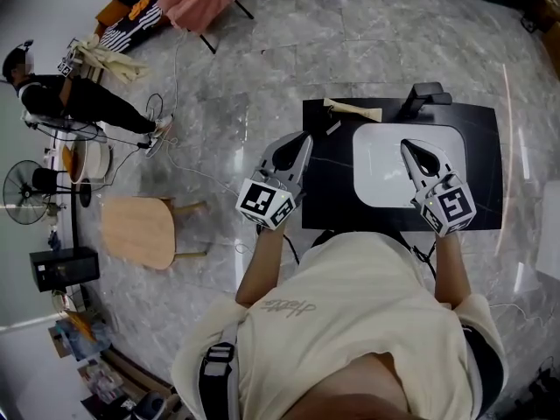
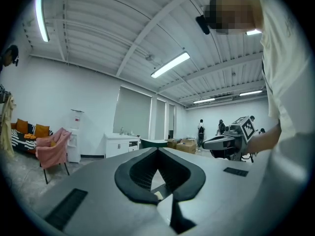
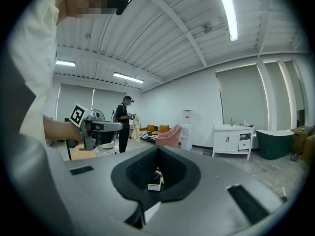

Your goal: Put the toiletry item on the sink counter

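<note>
Since both gripper cameras look out across the room instead of down, I get the jaws from them but not the counter. Left gripper [image 2: 157, 150]: the dark ribbed pads [image 2: 135, 173] meet at the tips, closed on nothing. Right gripper [image 3: 157, 149]: same, tips together and empty. A small pale block [image 3: 154, 185] sits deep in the recess behind its pads; I can't tell what it is.

In the head view the left gripper hangs at the left edge of the sink counter [image 1: 328, 191] and the right one is over the basin [image 1: 378, 180]. The wearer's cream shirt [image 1: 350, 322] covers the counter's near edge.

The toiletry item [image 1: 354, 108] lies flat on the counter's far-left part, just left of the faucet [image 1: 423, 97] and well apart from both grippers. It's pale beige, long and narrow, with flared ends, and too small here to say what kind of item it is. A pale sliver [image 1: 333, 128] lies just near of it, unreadable.

The counter is a glossy black slab with faint veining. The basin is a white rounded rectangle and the faucet is black and blocky. The floor [image 1: 262, 59] is polished grey marble-look tile. A light wooden stool [image 1: 140, 231] stands to the left of the counter.
</note>
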A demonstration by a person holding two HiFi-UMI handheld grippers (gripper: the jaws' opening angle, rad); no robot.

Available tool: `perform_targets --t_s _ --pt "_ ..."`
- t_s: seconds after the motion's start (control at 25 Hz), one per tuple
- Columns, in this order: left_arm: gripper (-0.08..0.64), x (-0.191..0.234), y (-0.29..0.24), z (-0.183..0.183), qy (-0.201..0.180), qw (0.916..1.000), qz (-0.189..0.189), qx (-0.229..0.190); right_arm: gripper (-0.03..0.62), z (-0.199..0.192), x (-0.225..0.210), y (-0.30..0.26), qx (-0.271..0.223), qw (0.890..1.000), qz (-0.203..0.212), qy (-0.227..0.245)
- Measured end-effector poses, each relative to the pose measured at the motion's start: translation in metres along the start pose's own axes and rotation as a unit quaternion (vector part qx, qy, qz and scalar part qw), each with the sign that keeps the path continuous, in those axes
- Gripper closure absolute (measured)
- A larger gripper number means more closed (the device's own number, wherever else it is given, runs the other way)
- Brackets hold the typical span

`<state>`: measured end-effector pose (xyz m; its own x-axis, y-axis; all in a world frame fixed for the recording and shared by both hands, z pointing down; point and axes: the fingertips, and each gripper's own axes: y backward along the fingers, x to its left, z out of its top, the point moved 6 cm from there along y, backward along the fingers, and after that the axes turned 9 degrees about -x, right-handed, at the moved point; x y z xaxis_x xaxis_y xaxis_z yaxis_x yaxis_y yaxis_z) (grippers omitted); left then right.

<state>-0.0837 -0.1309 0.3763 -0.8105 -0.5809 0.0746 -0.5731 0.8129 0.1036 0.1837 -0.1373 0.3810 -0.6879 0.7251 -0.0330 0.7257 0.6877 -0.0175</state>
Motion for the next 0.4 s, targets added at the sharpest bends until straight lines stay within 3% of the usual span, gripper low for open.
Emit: perform_targets --t_s 0.4 --pt "0.557 0.0048 0.0099 -0.0036 0.002 0.9999 0.012 0.002 0.597 0.0031 0.0011 0.0021 -0.002 1.000 0.001 0.008"
